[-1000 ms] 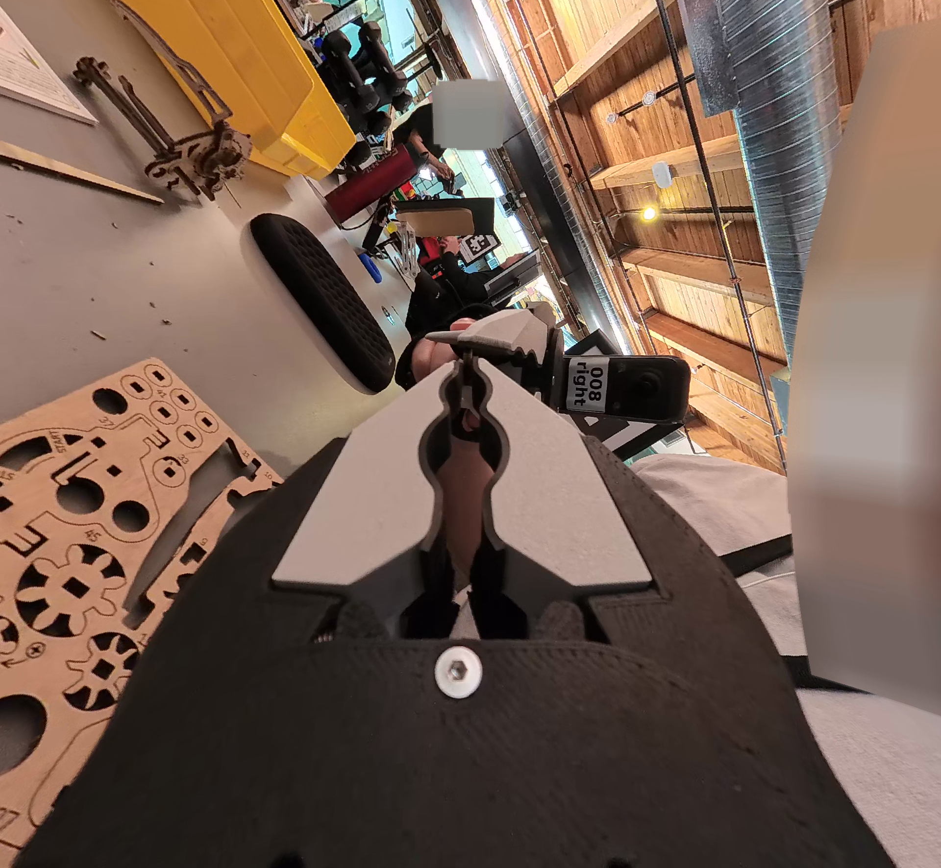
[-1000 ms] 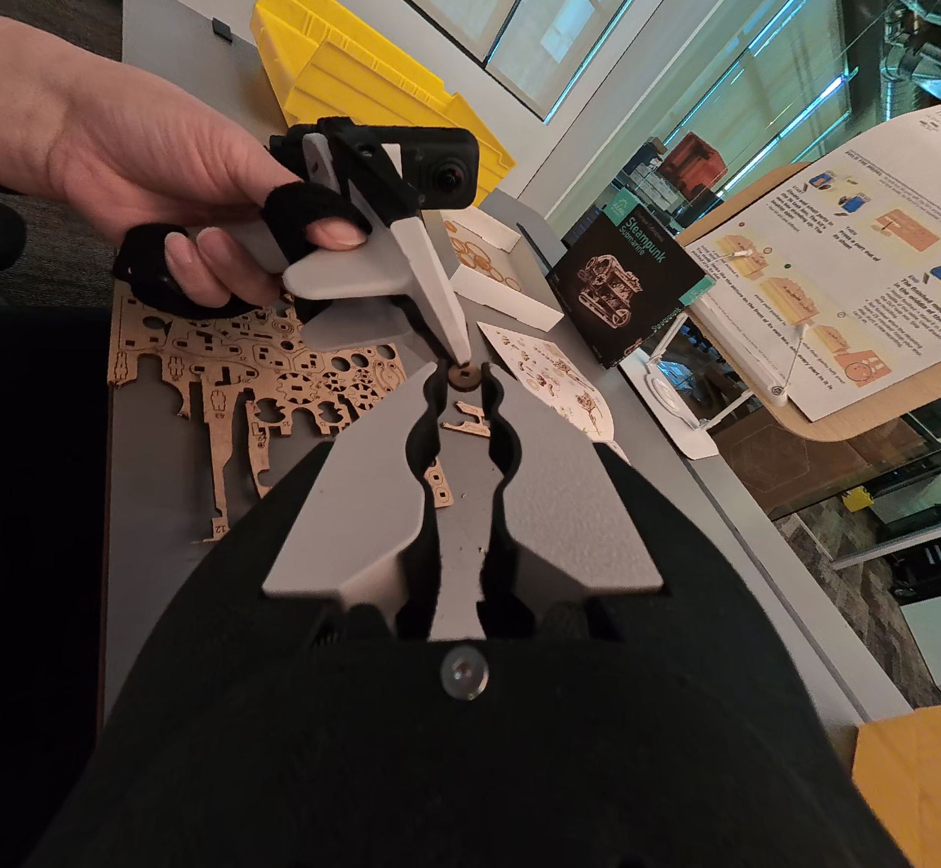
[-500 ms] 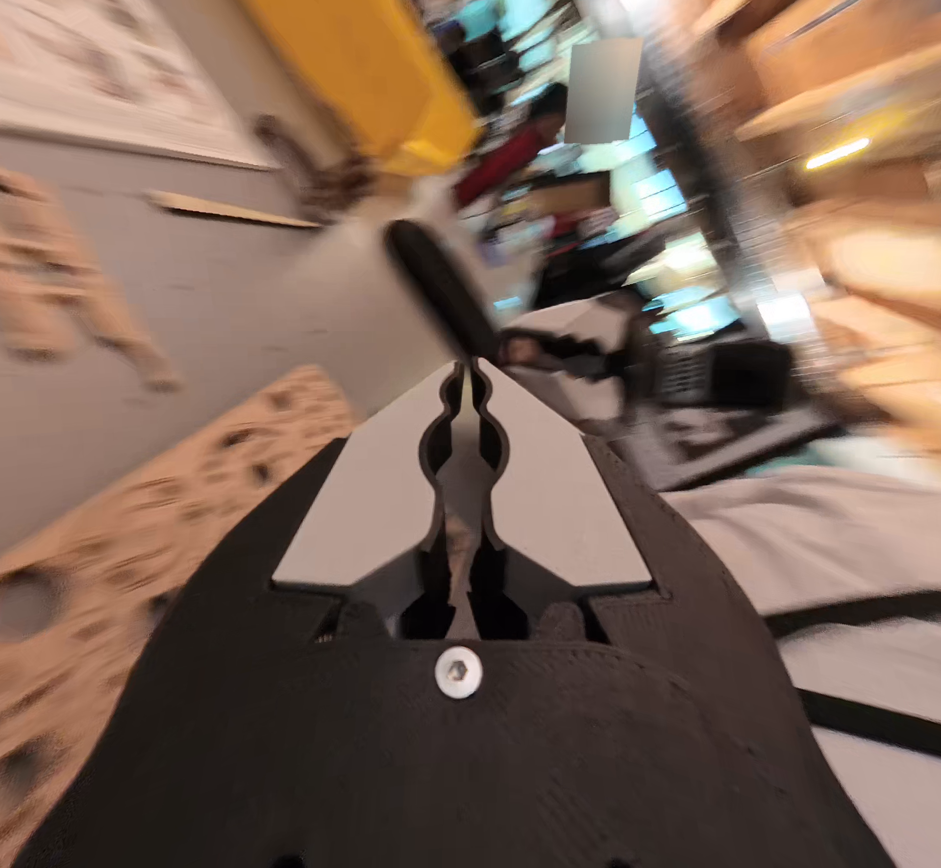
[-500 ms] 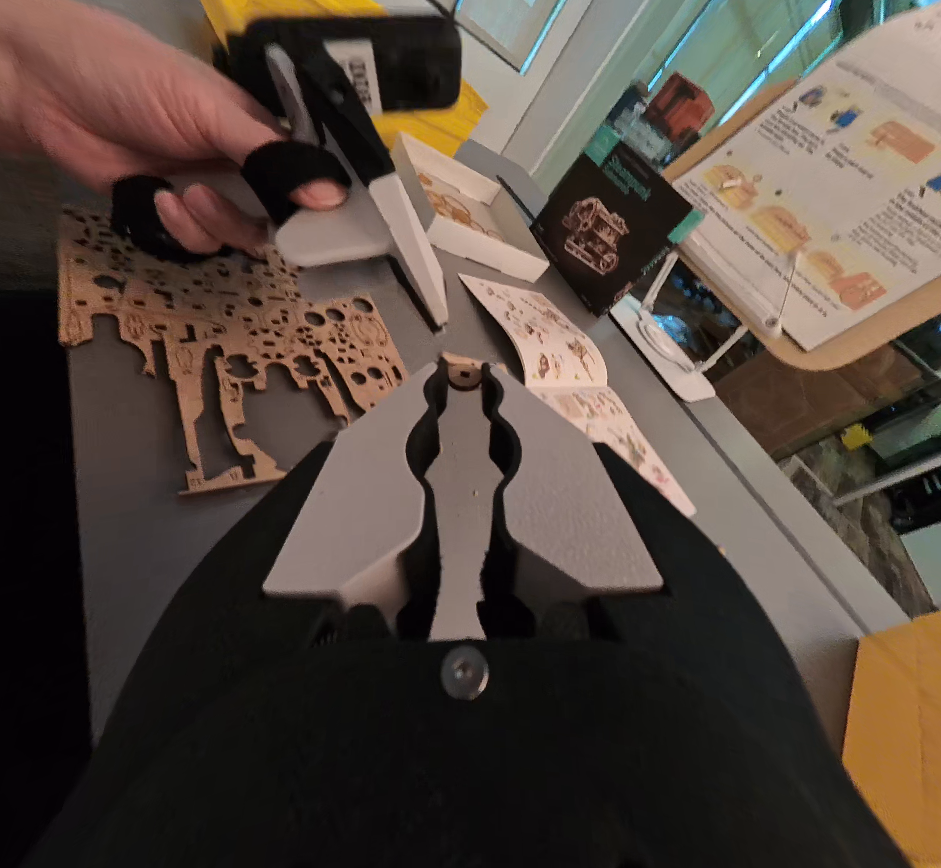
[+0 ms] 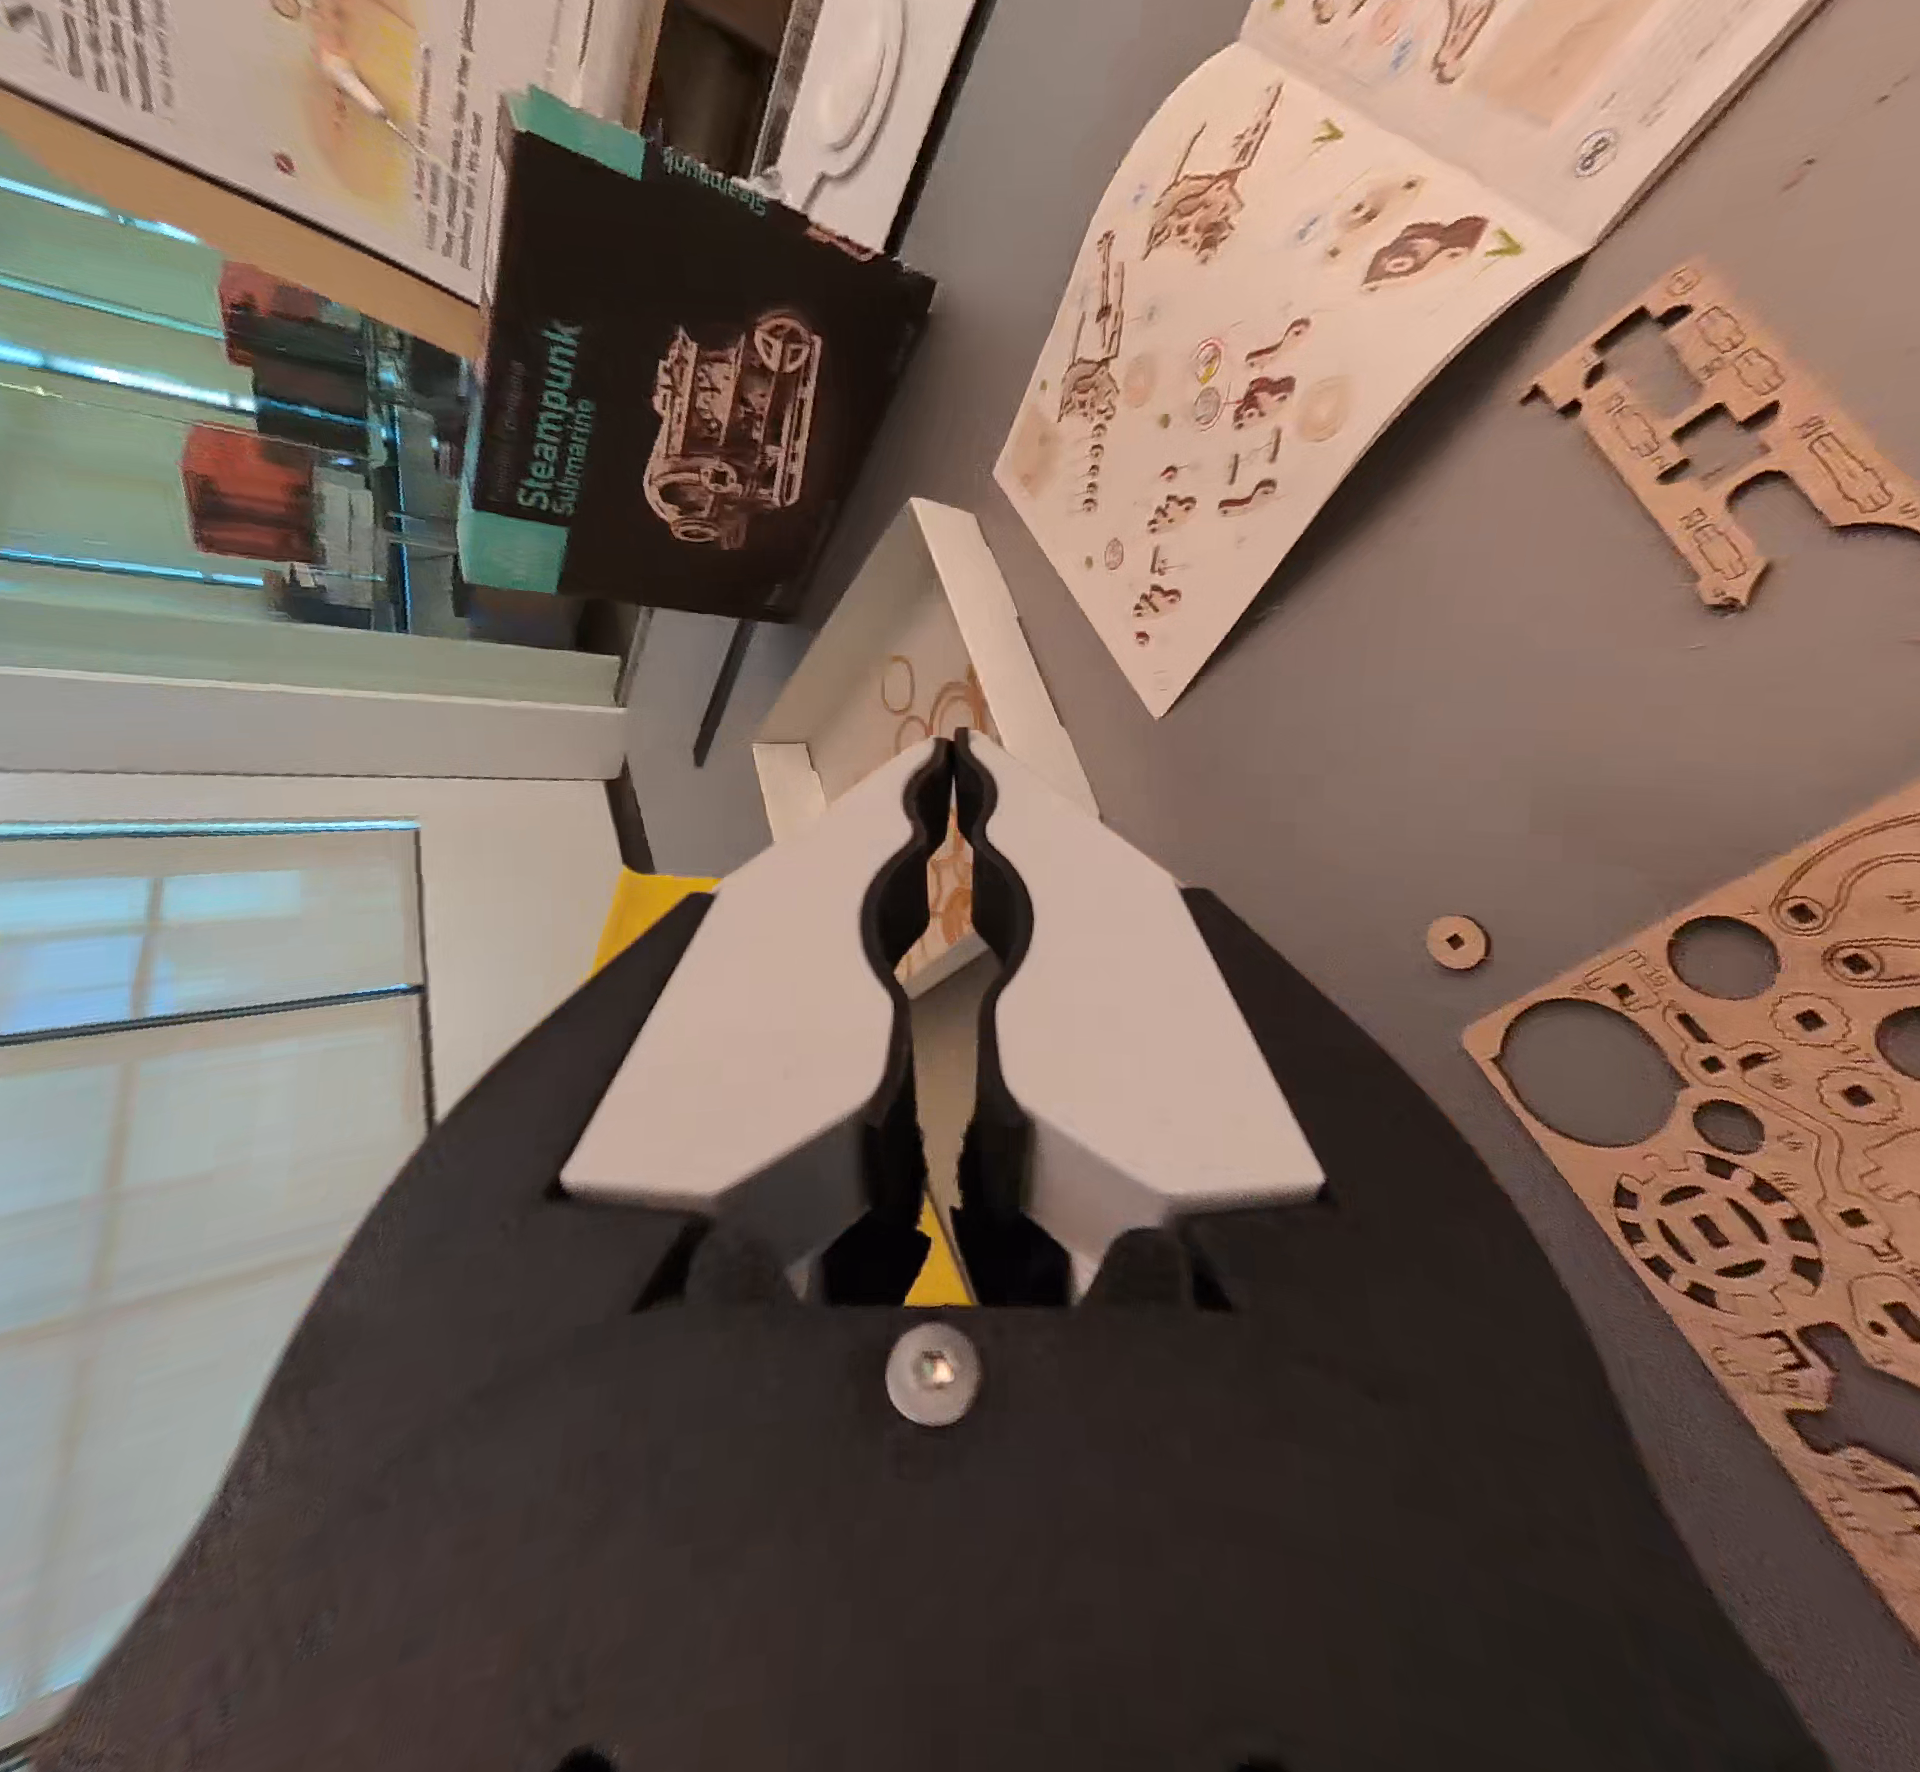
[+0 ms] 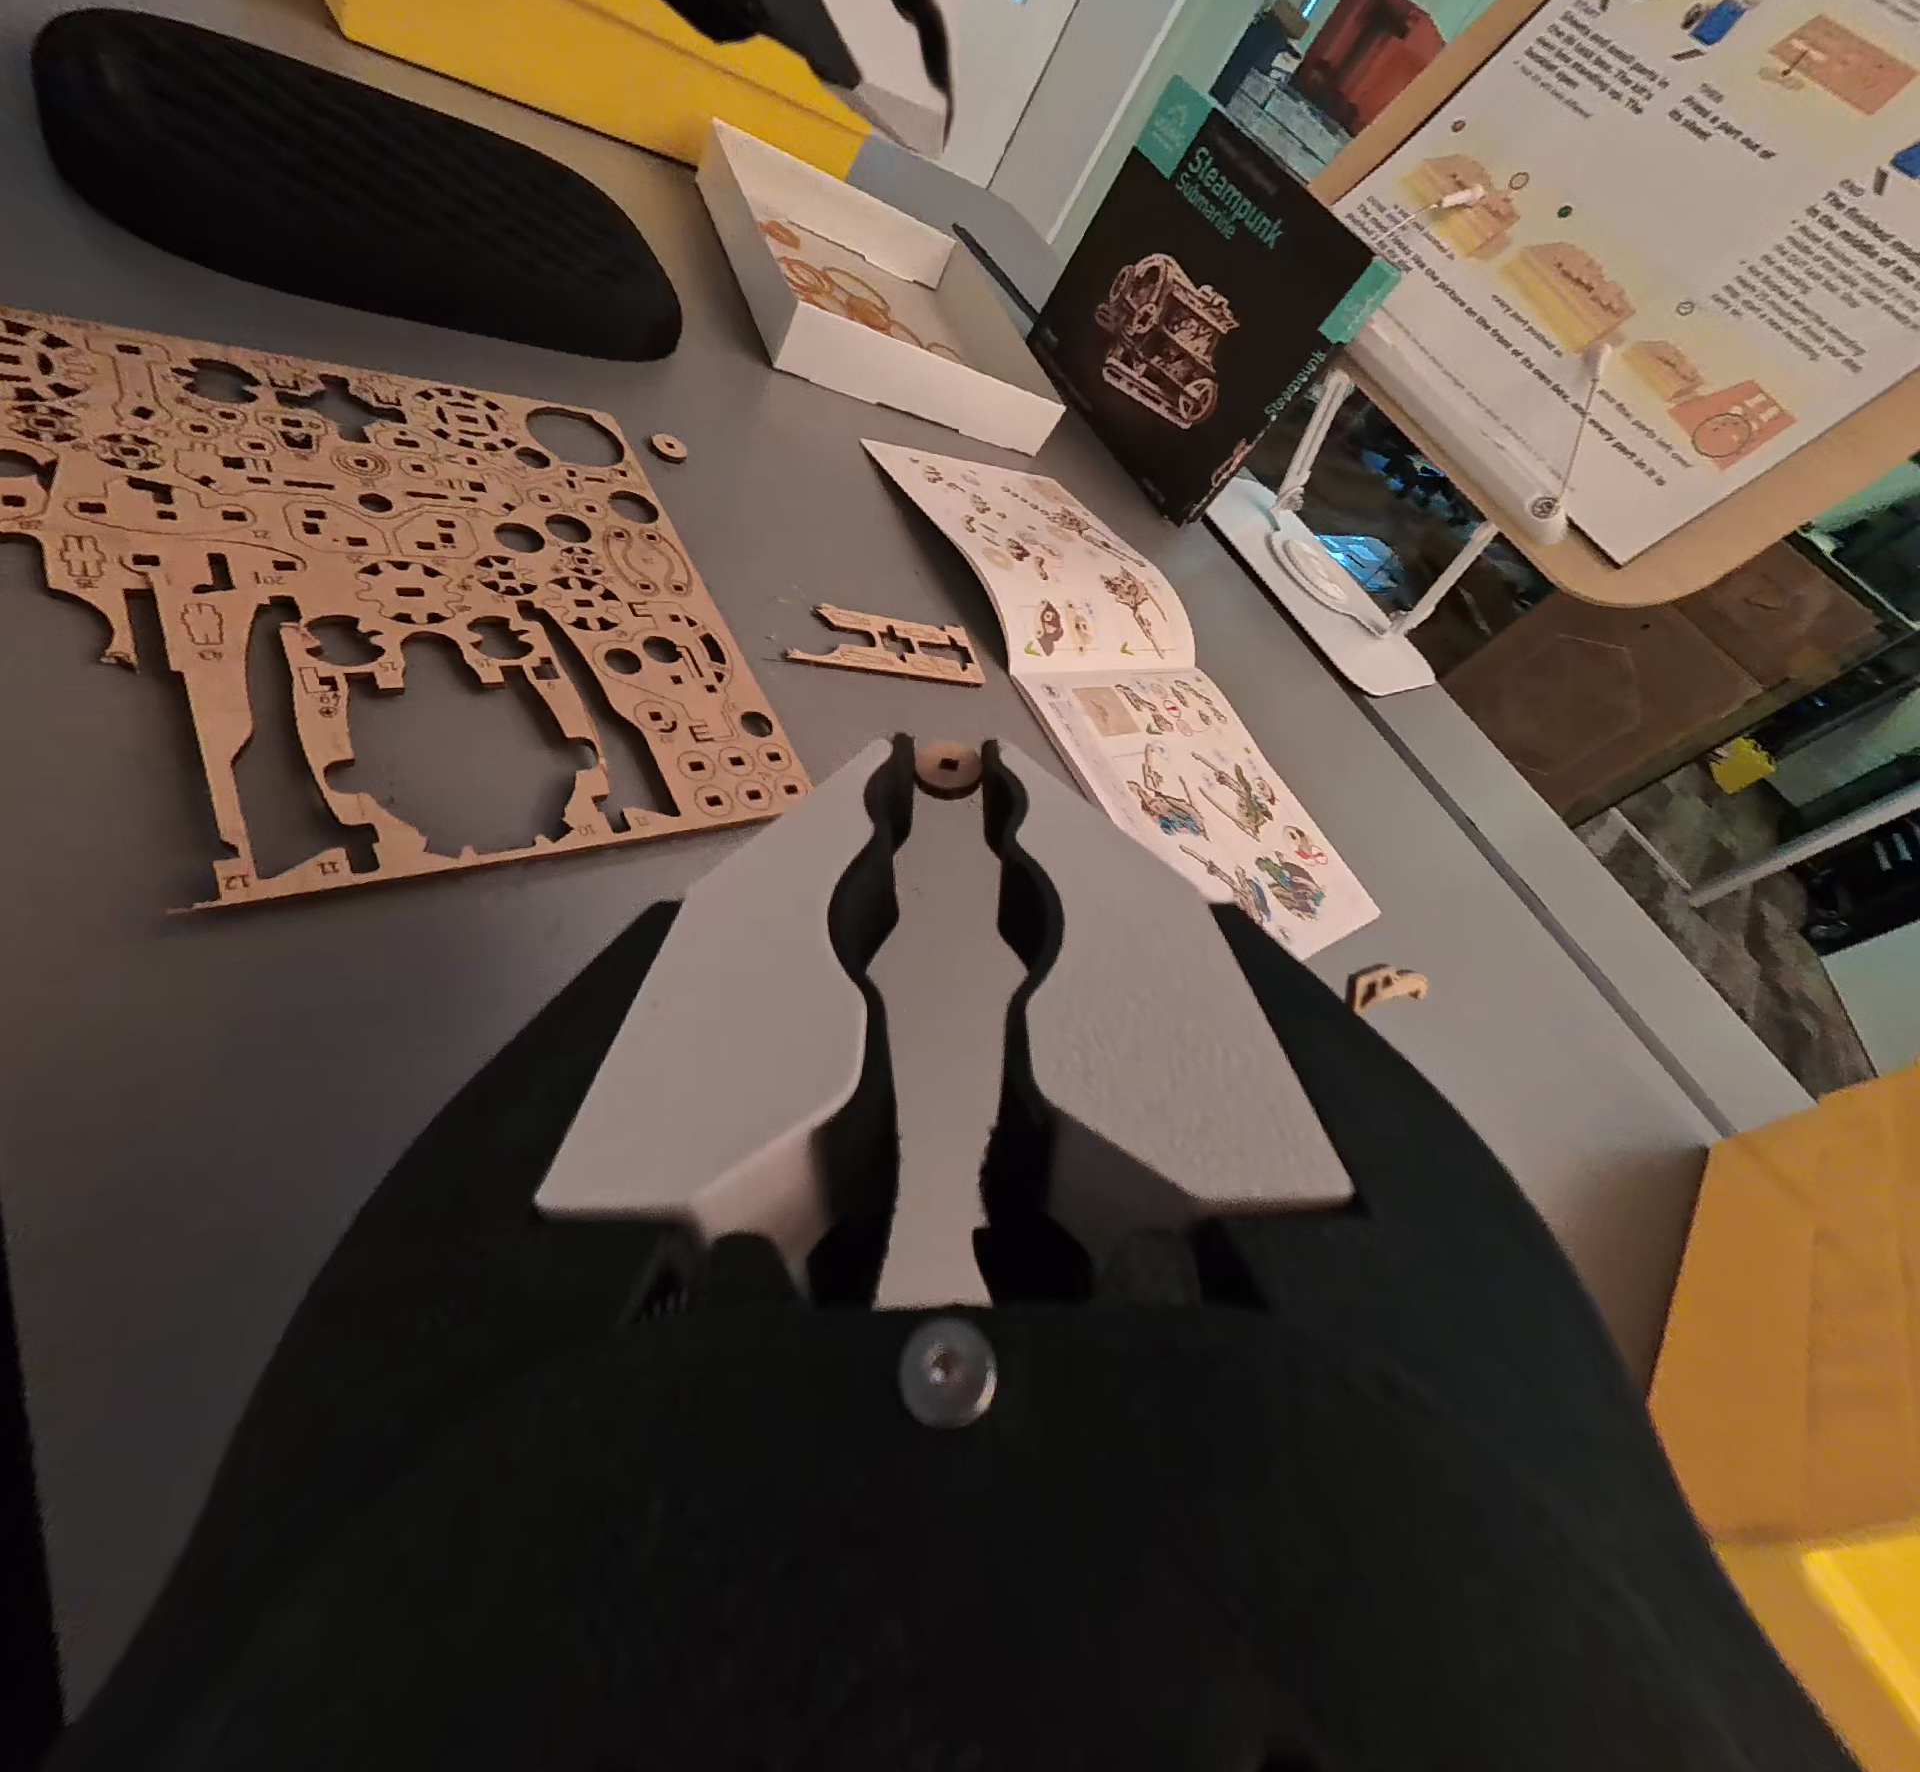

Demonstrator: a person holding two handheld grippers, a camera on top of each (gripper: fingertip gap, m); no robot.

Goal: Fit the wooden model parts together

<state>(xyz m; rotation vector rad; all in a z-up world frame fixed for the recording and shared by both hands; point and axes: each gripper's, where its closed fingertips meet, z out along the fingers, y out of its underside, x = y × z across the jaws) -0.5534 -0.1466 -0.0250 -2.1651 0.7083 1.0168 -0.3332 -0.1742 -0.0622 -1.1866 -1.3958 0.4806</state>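
Both grippers match: the left gripper (image 5: 954, 754) and right gripper (image 6: 943, 754) have pale grey wavy-edged fingers, black bodies, one silver screw.

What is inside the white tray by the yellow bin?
The white tray holds pale wooden ring-shaped parts, lying flat on its floor. Its near wall hides the front of the floor, so a count is not possible.

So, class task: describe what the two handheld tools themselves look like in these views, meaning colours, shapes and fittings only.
Both look alike. The left tool and the right tool each have two pale grey, wedge-shaped fingers tapering to a point, lined on the inner edges with wavy black pads. The fingers sit in a broad, rounded matt black body with one silver screw at its centre. No cables show.
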